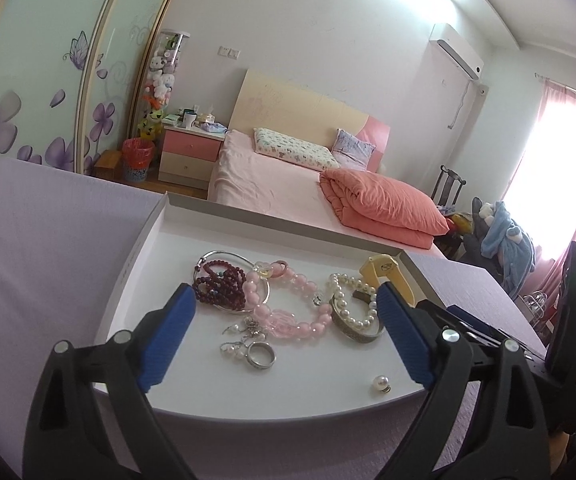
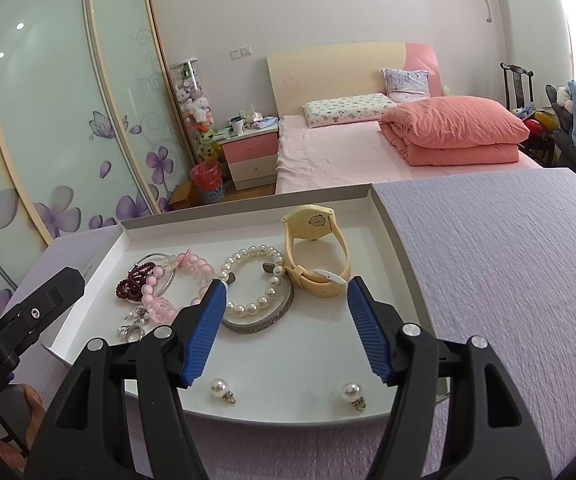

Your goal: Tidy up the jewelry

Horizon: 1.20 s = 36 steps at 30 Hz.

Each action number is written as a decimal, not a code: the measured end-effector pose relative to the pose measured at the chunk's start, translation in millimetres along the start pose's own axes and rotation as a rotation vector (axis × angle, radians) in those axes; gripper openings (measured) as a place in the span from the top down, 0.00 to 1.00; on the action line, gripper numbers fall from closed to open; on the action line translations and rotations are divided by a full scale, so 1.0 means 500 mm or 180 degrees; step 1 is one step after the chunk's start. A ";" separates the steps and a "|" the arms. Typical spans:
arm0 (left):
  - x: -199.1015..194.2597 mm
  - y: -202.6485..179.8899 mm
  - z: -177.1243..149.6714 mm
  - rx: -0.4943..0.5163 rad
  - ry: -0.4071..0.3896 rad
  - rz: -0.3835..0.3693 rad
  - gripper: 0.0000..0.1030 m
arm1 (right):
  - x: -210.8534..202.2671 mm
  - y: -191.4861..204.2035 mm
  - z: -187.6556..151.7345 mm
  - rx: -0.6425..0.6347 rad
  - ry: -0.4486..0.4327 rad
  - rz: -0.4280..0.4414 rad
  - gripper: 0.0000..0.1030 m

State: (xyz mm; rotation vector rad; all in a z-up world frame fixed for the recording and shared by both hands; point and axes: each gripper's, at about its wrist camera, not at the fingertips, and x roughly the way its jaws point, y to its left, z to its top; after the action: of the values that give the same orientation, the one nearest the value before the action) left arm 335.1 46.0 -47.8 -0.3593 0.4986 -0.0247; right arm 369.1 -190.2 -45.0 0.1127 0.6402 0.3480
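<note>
White card forms the shallow tray (image 2: 391,236) on the lilac-covered tabletop (image 2: 507,264), and all the jewelry lies inside it. At the left are a dark red bead strand (image 1: 220,284) on a thin silver bangle (image 1: 224,258), a pink bead bracelet (image 1: 288,304), and a tangle of small silver pieces with a ring (image 1: 262,357). To their right a pearl bracelet (image 2: 254,280) overlaps an engraved silver cuff (image 2: 264,320), with a yellow watch (image 2: 315,252) behind. Two loose pearl pendants (image 2: 218,389) (image 2: 351,394) lie near the front rim. The left tongs (image 1: 284,300) stand wide above the bracelets, holding nothing. The right tongs (image 2: 284,288) are parted and empty; their left finger (image 2: 208,312) covers part of the pearl bracelet. From the left view the watch is mostly hidden behind a blue pad. The small silver pieces are too fine to sort out.
</note>
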 end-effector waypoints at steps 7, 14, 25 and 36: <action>-0.012 0.008 -0.012 -0.0087 0.0055 0.0155 0.04 | -0.007 0.000 -0.001 0.0013 -0.0084 -0.0041 0.12; -0.077 0.023 -0.039 0.0006 0.0263 0.0525 0.02 | -0.031 0.028 -0.003 -0.0226 -0.0198 -0.0187 0.01; -0.211 0.041 -0.077 0.0101 0.0328 0.0582 0.02 | -0.133 0.091 -0.079 -0.0585 0.0107 -0.0108 0.01; -0.324 0.011 -0.087 0.0258 -0.0023 0.0410 0.02 | -0.235 0.090 -0.114 -0.0260 0.0004 0.0019 0.01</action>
State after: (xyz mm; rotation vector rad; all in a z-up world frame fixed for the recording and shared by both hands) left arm 171.8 54.8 -10.0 -0.2474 0.5111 0.0809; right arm 234.5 -189.6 -14.9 0.0363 0.6263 0.3796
